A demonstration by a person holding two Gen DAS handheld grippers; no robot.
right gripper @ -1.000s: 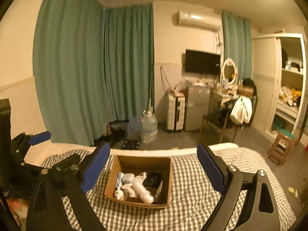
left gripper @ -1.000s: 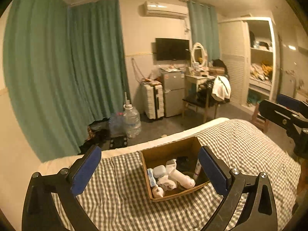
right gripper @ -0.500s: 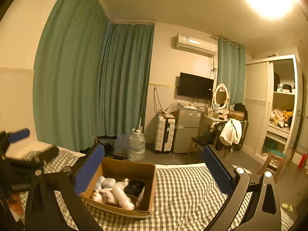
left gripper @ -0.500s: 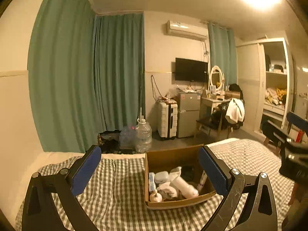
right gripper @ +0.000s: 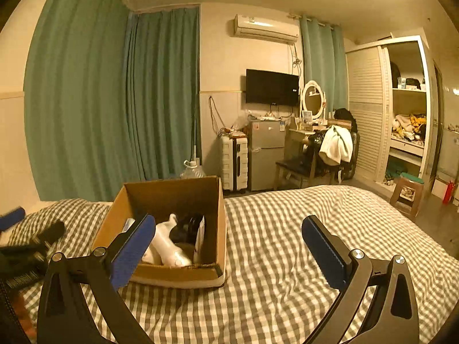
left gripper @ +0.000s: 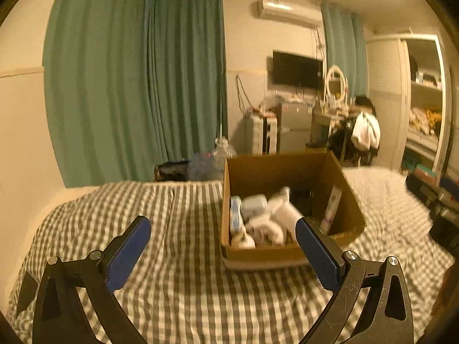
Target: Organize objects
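Observation:
An open cardboard box stands on a bed with a grey-and-white checked cover. It holds several items: white bottles, a small white case, a dark object and a flat white packet. The box also shows in the right wrist view with a white bottle inside. My left gripper is open and empty, in front of the box and to its left. My right gripper is open and empty, near the box's front right side. The left gripper shows at the far left of the right wrist view.
Beyond the bed are green curtains, a water jug, a white suitcase, a small fridge, a chair with clothes, an open wardrobe and a stool. The wall lies left of the bed.
Both grippers have come down and closer to the box, which now looks larger in both views. The left view is blurred from motion. Both stay open and empty.

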